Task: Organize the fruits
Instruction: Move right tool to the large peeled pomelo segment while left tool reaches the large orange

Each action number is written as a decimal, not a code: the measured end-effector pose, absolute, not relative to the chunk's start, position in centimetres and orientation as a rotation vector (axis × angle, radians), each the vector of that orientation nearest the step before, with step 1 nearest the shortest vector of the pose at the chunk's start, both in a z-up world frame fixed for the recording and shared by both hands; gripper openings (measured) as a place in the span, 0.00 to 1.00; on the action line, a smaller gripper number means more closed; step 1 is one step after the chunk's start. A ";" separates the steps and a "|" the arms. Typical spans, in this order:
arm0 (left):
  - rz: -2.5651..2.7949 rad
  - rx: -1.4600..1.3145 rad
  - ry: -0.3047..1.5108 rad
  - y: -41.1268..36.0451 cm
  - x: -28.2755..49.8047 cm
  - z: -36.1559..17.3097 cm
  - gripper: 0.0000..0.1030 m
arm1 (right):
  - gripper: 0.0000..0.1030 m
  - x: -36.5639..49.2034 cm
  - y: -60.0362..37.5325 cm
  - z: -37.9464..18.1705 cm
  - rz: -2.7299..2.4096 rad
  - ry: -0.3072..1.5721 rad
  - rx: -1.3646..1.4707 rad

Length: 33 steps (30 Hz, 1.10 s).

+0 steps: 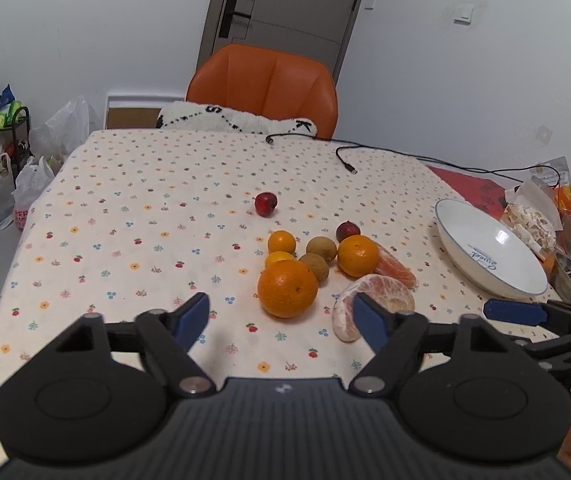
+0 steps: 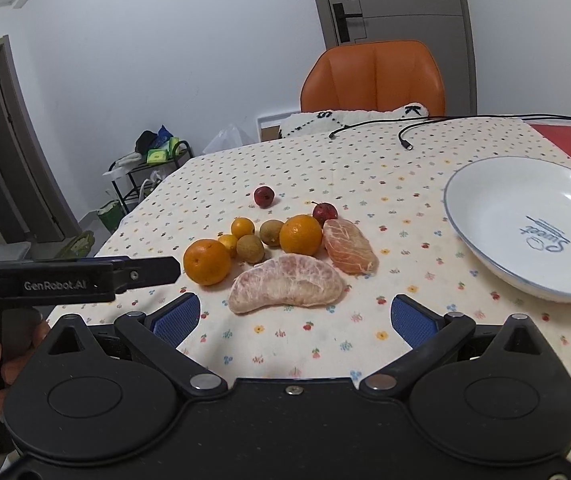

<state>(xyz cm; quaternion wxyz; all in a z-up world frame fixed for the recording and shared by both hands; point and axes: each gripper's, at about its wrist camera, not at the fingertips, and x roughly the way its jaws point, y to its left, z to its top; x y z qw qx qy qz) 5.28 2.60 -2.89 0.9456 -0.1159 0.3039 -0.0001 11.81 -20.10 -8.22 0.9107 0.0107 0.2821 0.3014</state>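
Observation:
A cluster of fruit lies mid-table: a big orange, a second orange, two brown kiwis, small yellow citrus, two peeled pomelo segments, and two small red fruits. A white bowl stands empty at the right. My left gripper is open just short of the big orange. My right gripper is open in front of the near pomelo segment; nothing is held.
An orange chair with a white cushion stands at the far edge. Black cables lie on the far right of the floral cloth. Snack packets and a glass crowd the right edge. Bags and a rack stand on the floor at left.

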 end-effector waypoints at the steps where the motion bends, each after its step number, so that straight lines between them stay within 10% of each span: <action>1: 0.000 -0.238 0.624 2.7 5.5 -3.1 0.70 | 1.00 12.0 -19.9 -8.2 0.623 0.583 0.021; 33: -0.029 -0.253 0.663 3.1 9.3 -5.5 0.39 | 1.00 15.3 -16.7 -9.7 0.669 0.631 -0.025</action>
